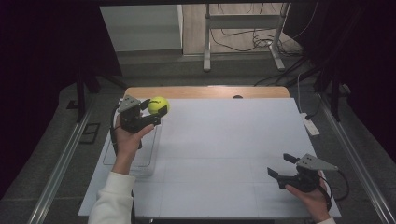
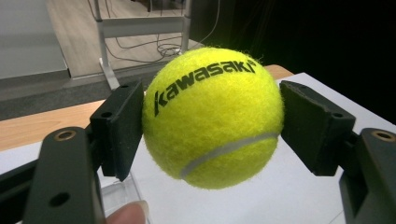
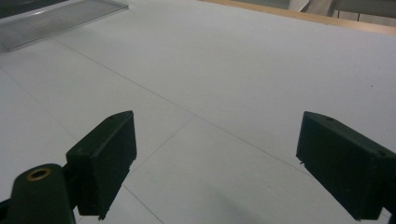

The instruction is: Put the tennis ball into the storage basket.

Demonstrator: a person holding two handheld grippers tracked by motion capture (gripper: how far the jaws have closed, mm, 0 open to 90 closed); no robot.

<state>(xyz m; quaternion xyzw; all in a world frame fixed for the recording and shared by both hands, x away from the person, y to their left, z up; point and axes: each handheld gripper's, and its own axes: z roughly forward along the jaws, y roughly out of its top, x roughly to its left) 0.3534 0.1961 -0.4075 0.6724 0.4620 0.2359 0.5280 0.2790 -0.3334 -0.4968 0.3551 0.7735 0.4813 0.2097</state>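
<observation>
- Left gripper [image 1: 150, 113]: fingers [image 2: 119, 126] clamp the fuzzy yellow tennis ball [image 2: 212, 116], held aloft over the counter's [image 1: 224, 154] far-left corner, beside a clear plastic tray [image 1: 130, 156].
- Right gripper [image 1: 284, 167]: fingers [image 3: 105, 158] wide, empty, near-right corner.
- Judgement: pickup done; placement outstanding.

**White-sheeted wooden table carrying one clear tray**

A light brown wooden table [image 1: 205, 91] is filling the middle of the high view, its bare wood showing as a strip along the far edge. A large white sheet ruled with faint grid lines [image 1: 224, 154] is lying flat on it, covering nearly the whole top and reaching the near edge. A shallow clear plastic rectangular tray [image 1: 140, 161] is sitting on the sheet at centre left of the frame, close to the sheet's left edge. In the right gripper view, that tray [image 3: 56, 18] is appearing at upper left, with the wooden edge [image 3: 299, 16] running along the top.
</observation>
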